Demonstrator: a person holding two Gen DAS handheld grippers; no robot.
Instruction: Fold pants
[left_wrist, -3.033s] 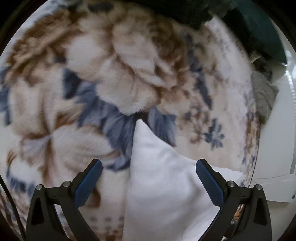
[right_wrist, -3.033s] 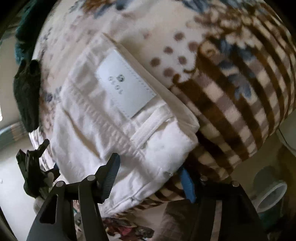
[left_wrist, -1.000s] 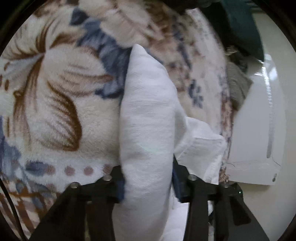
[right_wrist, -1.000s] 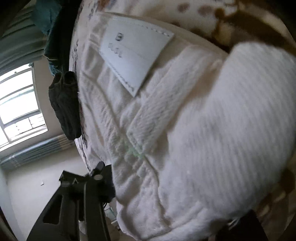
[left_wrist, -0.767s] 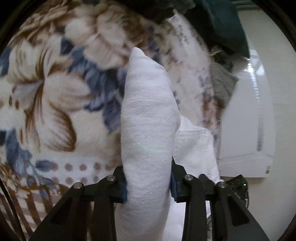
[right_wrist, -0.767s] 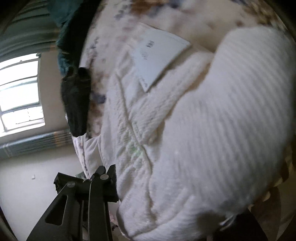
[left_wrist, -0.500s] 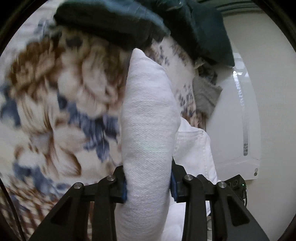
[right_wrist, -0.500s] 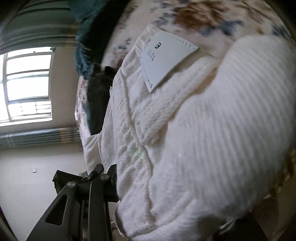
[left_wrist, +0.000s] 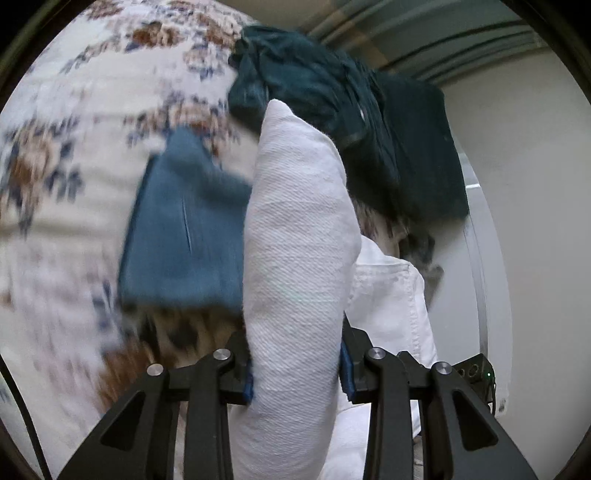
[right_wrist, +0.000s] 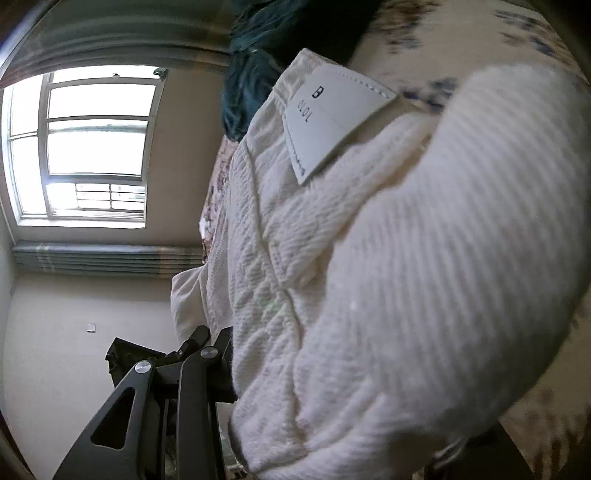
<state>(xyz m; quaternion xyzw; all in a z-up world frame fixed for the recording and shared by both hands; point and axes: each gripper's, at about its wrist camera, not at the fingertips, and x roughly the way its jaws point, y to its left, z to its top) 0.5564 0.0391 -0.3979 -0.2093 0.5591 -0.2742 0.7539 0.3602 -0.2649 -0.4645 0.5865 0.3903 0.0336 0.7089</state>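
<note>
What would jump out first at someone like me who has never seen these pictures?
The white pants fill the middle of both views, a thick fold of them pinched in the left hand-held gripper, with their pale label patch showing in the right view. Behind lies a flowered blanket with a folded blue garment and a dark teal heap on it. A bright window lights the right view's left side.

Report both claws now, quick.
Left claw: closed on the white pants.
Right claw: closed on the white pants, one finger hidden.
</note>
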